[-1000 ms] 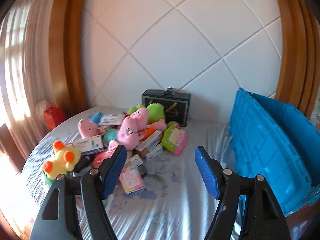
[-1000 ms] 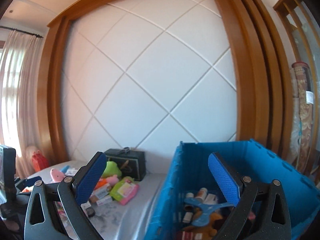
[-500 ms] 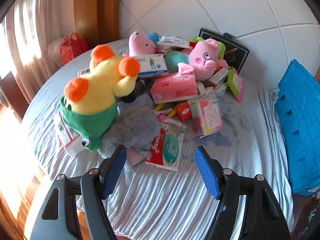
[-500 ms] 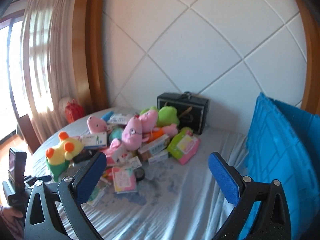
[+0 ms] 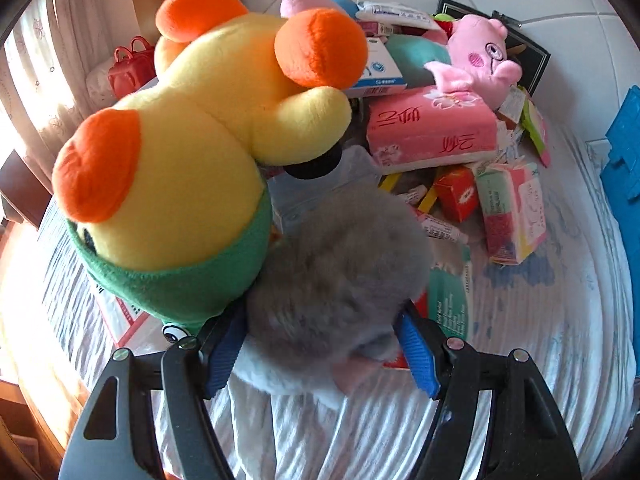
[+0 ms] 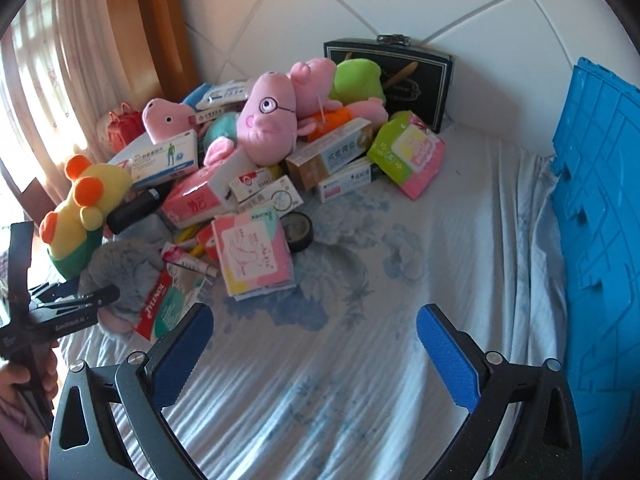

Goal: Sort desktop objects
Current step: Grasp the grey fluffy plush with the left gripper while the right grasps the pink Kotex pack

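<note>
A grey furry plush (image 5: 340, 276) lies at the near edge of a pile of toys and boxes on a cloth-covered table (image 6: 380, 340). My left gripper (image 5: 320, 344) has its open jaws around the grey plush, one blue pad on each side; the pads do not visibly squeeze it. A yellow plush with orange feet and green base (image 5: 192, 148) leans just left of it. In the right wrist view the grey plush (image 6: 120, 268) and my left gripper (image 6: 92, 300) show at the left. My right gripper (image 6: 316, 344) is open and empty above bare cloth.
The pile holds pink pig plushes (image 6: 268, 116), a pink tissue pack (image 5: 432, 128), medicine boxes (image 6: 332, 152), a tape roll (image 6: 298, 230) and a black case (image 6: 396, 76). A blue crate (image 6: 600, 220) stands at the right. A red bag (image 5: 128, 68) sits far left.
My left gripper has dropped and moved forward to the pile; its jaws now straddle the grey plush. My right gripper has swung from the blue crate toward the pile and tilted down.
</note>
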`<state>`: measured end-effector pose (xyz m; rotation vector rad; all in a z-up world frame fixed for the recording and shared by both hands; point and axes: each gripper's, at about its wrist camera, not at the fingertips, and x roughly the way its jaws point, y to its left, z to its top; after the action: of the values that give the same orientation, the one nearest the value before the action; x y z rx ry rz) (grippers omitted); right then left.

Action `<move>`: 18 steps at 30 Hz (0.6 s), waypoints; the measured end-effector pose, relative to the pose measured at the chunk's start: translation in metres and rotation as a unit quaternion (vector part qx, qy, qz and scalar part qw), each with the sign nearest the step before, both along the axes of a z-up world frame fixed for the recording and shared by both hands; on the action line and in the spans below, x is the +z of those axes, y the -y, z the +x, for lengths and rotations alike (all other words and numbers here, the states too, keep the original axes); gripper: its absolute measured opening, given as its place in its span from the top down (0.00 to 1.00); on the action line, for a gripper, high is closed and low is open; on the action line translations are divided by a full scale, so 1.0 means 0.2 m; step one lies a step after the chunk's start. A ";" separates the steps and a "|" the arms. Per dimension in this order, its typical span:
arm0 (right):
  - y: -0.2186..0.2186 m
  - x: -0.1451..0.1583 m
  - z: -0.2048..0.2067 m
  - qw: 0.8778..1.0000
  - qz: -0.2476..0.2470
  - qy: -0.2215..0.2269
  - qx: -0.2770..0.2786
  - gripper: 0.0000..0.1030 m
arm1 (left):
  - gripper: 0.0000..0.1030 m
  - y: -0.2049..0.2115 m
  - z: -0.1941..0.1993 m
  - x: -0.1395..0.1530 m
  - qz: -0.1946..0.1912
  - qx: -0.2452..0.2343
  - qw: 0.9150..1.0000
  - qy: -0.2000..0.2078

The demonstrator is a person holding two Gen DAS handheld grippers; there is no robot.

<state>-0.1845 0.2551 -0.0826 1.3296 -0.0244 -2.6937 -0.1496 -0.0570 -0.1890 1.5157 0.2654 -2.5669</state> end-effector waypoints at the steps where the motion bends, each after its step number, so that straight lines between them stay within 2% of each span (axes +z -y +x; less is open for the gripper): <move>1: 0.01 -0.02 -0.02 1.000 0.001 0.007 -0.001 0.00 | 0.32 0.01 -0.02 -0.03 0.008 0.000 1.000 0.006; 7: 0.10 -0.15 -0.17 0.999 0.010 0.038 0.002 0.00 | 0.33 0.03 -0.11 -0.07 0.038 -0.012 0.999 0.000; 9: 0.16 -0.20 -0.23 0.999 0.015 0.046 0.014 0.00 | 0.45 0.03 -0.12 -0.08 0.035 -0.011 0.999 -0.003; 11: 0.23 -0.24 -0.29 0.998 0.014 0.056 0.033 0.00 | 0.48 0.04 -0.13 -0.09 0.035 -0.005 0.999 -0.003; 18: 0.38 -0.39 -0.47 0.994 0.029 0.080 0.066 0.00 | 0.48 0.04 -0.14 -0.11 0.033 0.001 0.999 0.001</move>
<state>-0.2785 0.1785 -0.1607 1.5041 0.1221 -2.4924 -0.1772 -0.0654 -0.2114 1.5383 0.3555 -2.5793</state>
